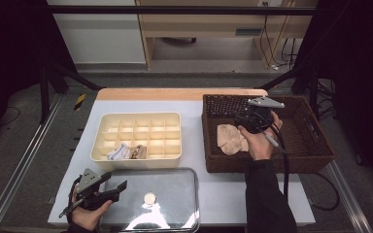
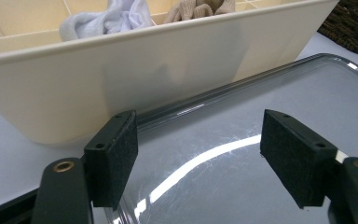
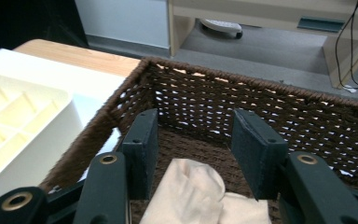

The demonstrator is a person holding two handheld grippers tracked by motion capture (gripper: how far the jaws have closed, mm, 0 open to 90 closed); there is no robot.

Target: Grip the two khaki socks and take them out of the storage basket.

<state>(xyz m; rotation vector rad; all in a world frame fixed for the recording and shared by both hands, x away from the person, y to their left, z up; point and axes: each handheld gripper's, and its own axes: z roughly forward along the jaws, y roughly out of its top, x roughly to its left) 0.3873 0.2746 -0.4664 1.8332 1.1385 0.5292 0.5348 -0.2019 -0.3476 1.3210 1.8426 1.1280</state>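
Worktop carries basket at 3 o'clock, organizer centre, clear lid at 6. Right gripper inside basket, fingers spread wide, straddling beige sock without gripping it. Left gripper at 7 o'clock, fingers spread wide just above lid, holding nothing. White sock and tan sock in organizer's near compartments. No readable writing.

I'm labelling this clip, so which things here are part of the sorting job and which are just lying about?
In the job:
right tool, open over the beige sock
wicker basket
cream divided box, holding a white sock and a tan one

Lying about:
clear lid under the open left tool
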